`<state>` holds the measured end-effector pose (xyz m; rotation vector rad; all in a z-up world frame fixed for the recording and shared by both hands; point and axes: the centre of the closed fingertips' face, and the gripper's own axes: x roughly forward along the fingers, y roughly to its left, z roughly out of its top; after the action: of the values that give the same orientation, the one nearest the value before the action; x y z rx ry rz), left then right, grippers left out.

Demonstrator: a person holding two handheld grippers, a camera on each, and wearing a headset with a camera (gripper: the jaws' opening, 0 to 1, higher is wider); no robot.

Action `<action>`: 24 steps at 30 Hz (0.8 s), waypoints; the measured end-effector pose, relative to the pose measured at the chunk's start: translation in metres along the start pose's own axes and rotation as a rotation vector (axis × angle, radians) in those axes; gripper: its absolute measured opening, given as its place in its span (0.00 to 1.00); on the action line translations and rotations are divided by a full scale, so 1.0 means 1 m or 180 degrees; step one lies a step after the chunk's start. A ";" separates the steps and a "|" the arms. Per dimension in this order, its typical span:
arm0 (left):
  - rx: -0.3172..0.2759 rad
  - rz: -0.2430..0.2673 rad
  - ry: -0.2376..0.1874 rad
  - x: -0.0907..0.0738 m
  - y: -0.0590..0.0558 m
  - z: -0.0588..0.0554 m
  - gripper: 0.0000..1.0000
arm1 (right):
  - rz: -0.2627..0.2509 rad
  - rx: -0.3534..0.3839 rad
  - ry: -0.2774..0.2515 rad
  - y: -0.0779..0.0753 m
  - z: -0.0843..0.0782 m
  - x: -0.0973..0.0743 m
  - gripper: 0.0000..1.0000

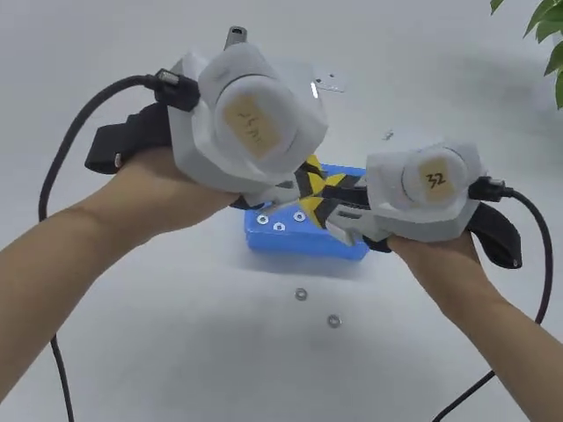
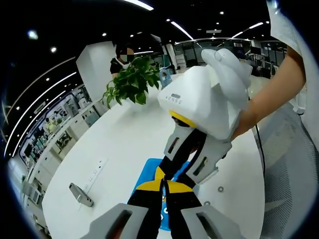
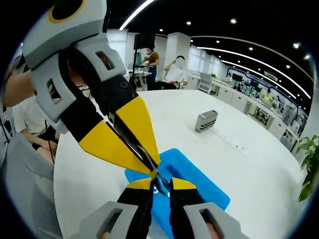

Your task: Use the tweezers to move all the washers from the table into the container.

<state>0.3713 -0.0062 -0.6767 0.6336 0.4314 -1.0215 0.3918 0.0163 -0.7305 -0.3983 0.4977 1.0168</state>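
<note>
A blue container (image 1: 303, 241) sits mid-table with three washers (image 1: 280, 227) inside. Two more washers (image 1: 301, 294) lie on the white table (image 1: 176, 352) just in front of it, one of them further right (image 1: 334, 321). My left gripper (image 1: 306, 183) and right gripper (image 1: 324, 204) meet tip to tip above the container. In the right gripper view the thin dark tweezers (image 3: 142, 152) run between the left gripper's (image 3: 154, 169) shut yellow jaws down into my right gripper (image 3: 160, 185), which is closed on their shiny end. In the left gripper view the left gripper (image 2: 165, 188) is shut over the container (image 2: 147, 172).
A small metal block (image 1: 236, 35) and a white strip (image 1: 330, 85) lie at the far side of the table. A potted plant (image 1: 550, 35) stands at the back right. Black cables (image 1: 62, 158) trail from both grippers. People stand beyond the table edge.
</note>
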 end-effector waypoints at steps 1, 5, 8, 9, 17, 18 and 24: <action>0.0013 0.0002 -0.0009 -0.003 -0.001 0.001 0.00 | -0.0008 -0.0007 -0.0018 0.002 0.002 -0.004 0.09; 0.0021 0.0005 -0.0055 -0.015 -0.007 0.008 0.00 | -0.0016 -0.0055 -0.0084 0.010 0.008 -0.014 0.09; 0.0043 -0.0032 -0.0052 -0.021 -0.013 0.010 0.00 | -0.0013 -0.0072 -0.0116 0.019 0.011 -0.021 0.10; 0.0046 -0.0056 -0.0054 -0.024 -0.017 0.010 0.00 | -0.0011 -0.0066 -0.0122 0.021 0.011 -0.023 0.11; 0.0020 -0.0188 -0.0057 -0.028 -0.035 0.006 0.00 | 0.0057 -0.0012 -0.0120 0.044 0.005 -0.035 0.07; 0.0015 -0.0199 -0.0066 -0.028 -0.036 0.006 0.00 | 0.0055 -0.0001 -0.0112 0.046 0.004 -0.035 0.07; -0.0063 -0.0269 -0.0043 -0.028 -0.047 0.003 0.00 | 0.0067 0.0125 -0.0068 0.054 -0.003 -0.039 0.07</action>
<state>0.3167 -0.0075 -0.6711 0.5946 0.4592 -1.0999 0.3269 0.0129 -0.7160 -0.3475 0.5027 1.0290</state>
